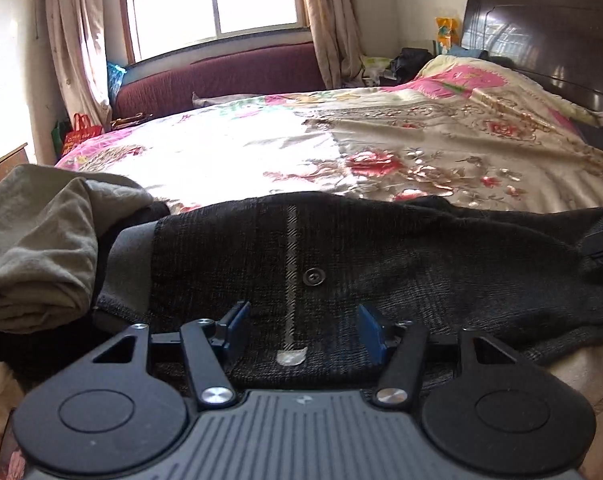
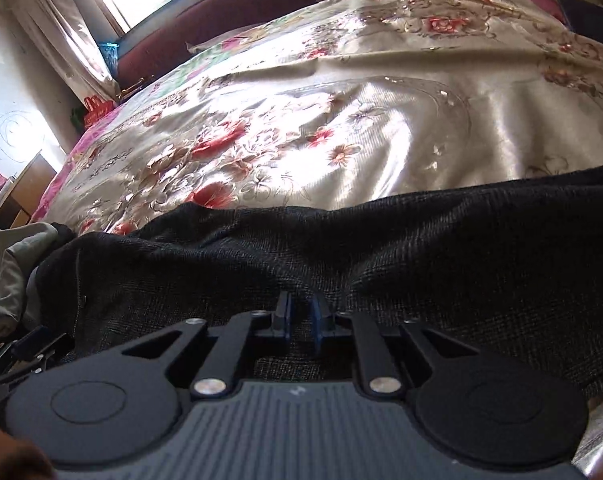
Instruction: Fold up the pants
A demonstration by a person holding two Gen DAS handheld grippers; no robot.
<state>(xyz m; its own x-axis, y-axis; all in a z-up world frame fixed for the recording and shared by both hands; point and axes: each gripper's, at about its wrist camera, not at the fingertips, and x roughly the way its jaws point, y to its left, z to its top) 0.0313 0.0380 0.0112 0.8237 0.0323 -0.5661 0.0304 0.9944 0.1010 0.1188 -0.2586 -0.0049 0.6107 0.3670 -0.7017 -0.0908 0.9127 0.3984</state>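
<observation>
**On the bed's near edge: dark pants laid crosswise**

On the near edge of the bed (image 1: 381,140), the pants (image 1: 381,256) lie flat on the floral cover. They are dark charcoal with a fine woven check, a pale vertical stripe and a dark round button (image 1: 313,278) near the waist end. Their long axis runs side to side along the bed's edge, waist end toward the crumpled olive garment (image 1: 37,248) at the left. The left tool (image 1: 304,330) rests over the pants by the stripe, its blue pads spread apart. The right tool (image 2: 300,320) is nearly closed, pinching a ridge of the pants' fabric.
</observation>
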